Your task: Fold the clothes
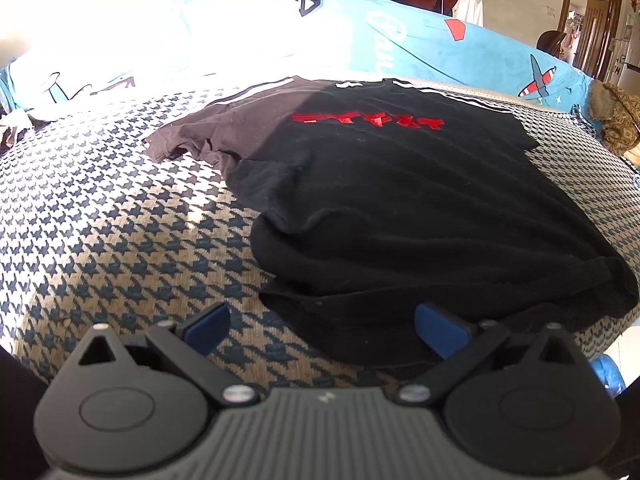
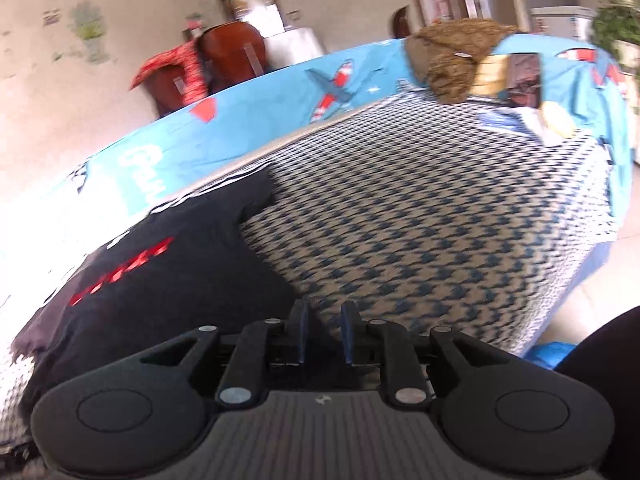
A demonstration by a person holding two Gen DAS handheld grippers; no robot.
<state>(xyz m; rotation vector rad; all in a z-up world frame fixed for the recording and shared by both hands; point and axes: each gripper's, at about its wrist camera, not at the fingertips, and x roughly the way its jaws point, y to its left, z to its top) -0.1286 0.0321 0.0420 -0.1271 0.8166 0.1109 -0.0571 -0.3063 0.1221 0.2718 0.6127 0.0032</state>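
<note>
Black T-shirt lies on the houndstooth cover, front up, red print across the chest. White stripes run along the shoulders at the far end. Far left sleeve is rumpled and sunlit, reads brownish there. Near hem is bunched and partly doubled over itself into thick rolls, not flat. The rest of the body is fairly smooth, with shallow creases.

My left gripper: jaws spread wide, holding nothing. The right blue pad sits over the shirt's near hem edge, the left pad over bare cover. Can't tell if either pad touches the fabric.

My right gripper: jaws nearly together, a narrow gap showing between the pads, nothing in them. It sits just off the shirt's right edge, over the cover. In this view the shirt is to the left, short right sleeve spread out flat; the view is motion-blurred, so fine detail is lost.

Behind: a blue sheet with aeroplane prints along the far side of the cover, and a brown crumpled garment at the far right corner, well apart from the shirt.
</note>
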